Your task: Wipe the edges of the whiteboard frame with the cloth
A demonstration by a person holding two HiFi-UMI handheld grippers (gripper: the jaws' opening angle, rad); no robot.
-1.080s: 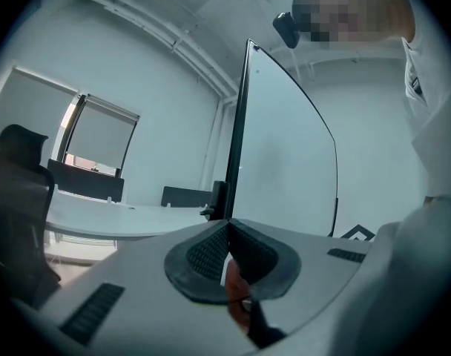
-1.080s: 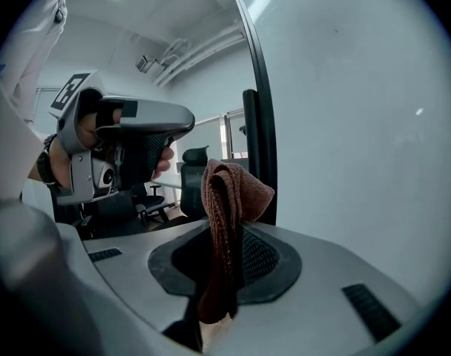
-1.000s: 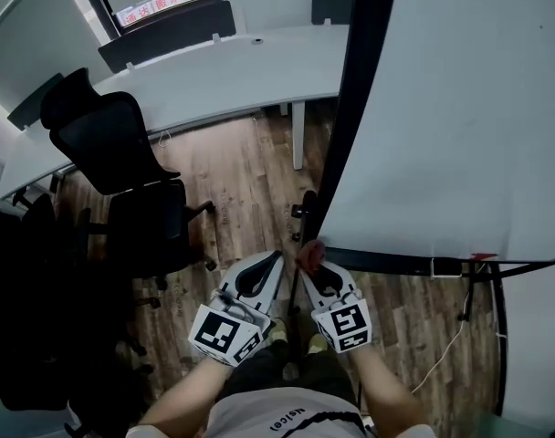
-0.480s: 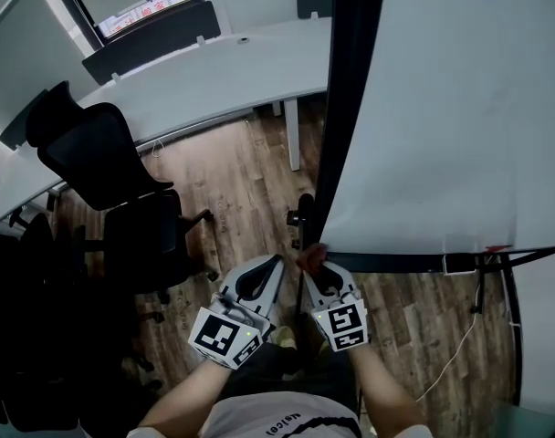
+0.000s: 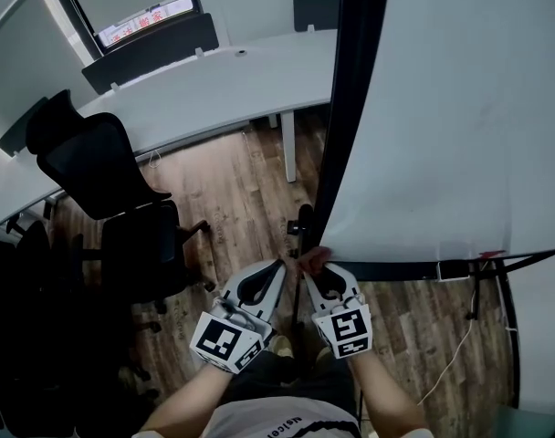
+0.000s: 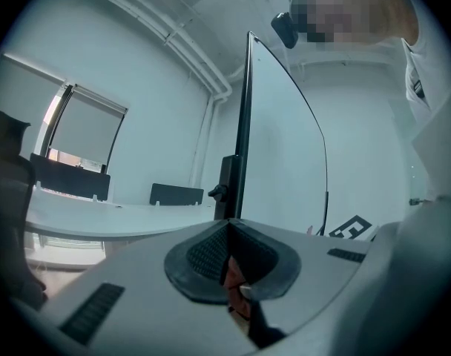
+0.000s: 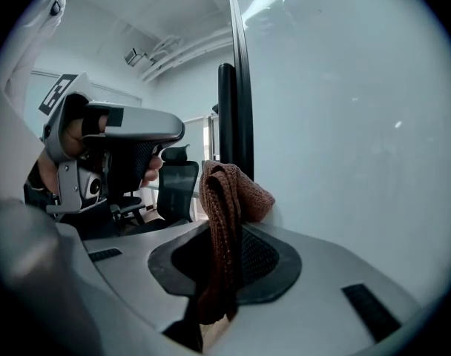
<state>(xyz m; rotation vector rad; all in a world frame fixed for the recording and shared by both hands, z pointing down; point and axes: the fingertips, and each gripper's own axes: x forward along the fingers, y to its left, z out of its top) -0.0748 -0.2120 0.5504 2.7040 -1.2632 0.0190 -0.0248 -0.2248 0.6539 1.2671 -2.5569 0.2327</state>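
The whiteboard stands at the right of the head view, with a black frame down its left edge and along its bottom. My right gripper is shut on a brown cloth, pressed at the frame's lower left corner. In the right gripper view the cloth bunches between the jaws against the frame. My left gripper hovers just left of it with its jaws together and nothing held; in the left gripper view the frame rises ahead of the left gripper.
A long white curved desk runs behind, with a black office chair to the left. The board's stand foot sits on the wooden floor by the corner. A thin cable trails at lower right.
The head view has shifted slightly. The right gripper stays with the cloth at the frame's lower left corner, and the left gripper keeps its place beside it.
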